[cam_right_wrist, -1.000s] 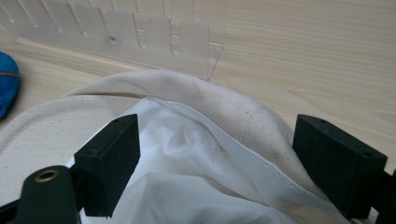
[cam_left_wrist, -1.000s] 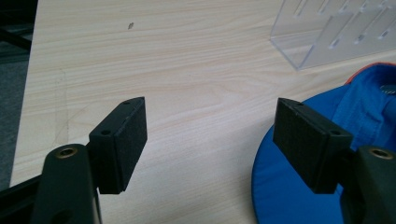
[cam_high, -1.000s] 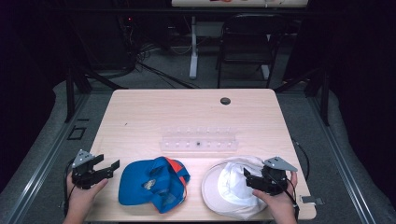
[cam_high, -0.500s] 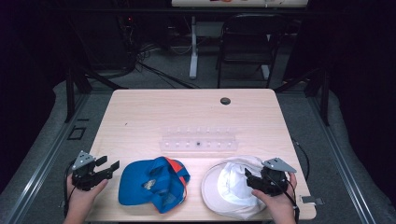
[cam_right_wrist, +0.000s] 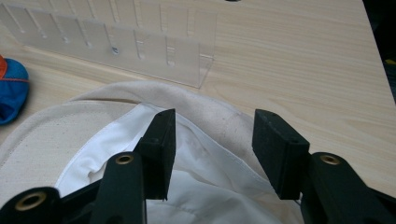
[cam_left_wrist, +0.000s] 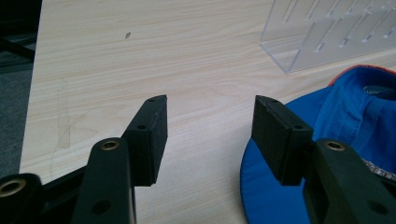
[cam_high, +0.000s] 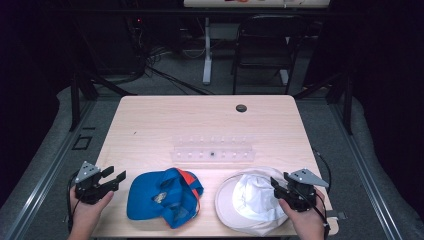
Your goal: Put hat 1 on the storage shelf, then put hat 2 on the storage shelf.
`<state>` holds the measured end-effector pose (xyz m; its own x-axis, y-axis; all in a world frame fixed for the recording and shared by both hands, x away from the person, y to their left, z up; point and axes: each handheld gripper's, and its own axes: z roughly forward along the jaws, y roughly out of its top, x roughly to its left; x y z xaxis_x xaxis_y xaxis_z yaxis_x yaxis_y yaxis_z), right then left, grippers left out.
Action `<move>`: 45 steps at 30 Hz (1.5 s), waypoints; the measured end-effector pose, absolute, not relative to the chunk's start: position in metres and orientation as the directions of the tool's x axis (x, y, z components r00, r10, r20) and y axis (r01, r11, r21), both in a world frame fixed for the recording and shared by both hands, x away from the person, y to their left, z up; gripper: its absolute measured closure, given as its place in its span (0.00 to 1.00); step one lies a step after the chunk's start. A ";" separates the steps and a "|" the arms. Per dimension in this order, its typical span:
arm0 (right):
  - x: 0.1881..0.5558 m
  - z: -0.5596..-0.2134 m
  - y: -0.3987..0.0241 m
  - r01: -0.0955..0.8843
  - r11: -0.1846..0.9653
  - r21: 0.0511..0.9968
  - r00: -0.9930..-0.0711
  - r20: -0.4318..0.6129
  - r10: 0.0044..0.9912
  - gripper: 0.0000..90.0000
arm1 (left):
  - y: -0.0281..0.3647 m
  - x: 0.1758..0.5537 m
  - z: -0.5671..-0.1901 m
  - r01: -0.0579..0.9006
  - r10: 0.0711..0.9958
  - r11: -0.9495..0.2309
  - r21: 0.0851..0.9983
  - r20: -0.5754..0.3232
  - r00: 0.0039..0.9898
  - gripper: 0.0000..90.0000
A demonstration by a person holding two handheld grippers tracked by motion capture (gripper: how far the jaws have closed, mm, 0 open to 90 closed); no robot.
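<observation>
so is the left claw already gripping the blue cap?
No, the left claw stands open over bare table, with the blue cap beside it.

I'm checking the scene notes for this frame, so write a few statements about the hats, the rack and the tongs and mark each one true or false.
1. The blue hat lies to the left of the white hat in the high view. True.
2. The right tongs are clamped on the clear rack. False: their jaws stand apart over the white hat's edge, and they have just been closing.
3. The left tongs hold the blue hat. False: bare table lies between their jaws, with the hat's brim under one jaw; the jaws have just been closing a little.
4. The clear rack stands on the table beyond both hats. True.
5. The white hat lies with its inside up. True.
</observation>
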<state>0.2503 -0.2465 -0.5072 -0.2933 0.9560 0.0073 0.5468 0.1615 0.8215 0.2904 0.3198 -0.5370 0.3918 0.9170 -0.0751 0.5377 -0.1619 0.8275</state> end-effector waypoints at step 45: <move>0.269 -0.474 -0.275 0.745 0.184 0.641 -0.263 0.029 0.964 0.64 | 0.313 0.295 -0.544 0.566 0.925 -0.192 0.801 -0.045 0.377 0.55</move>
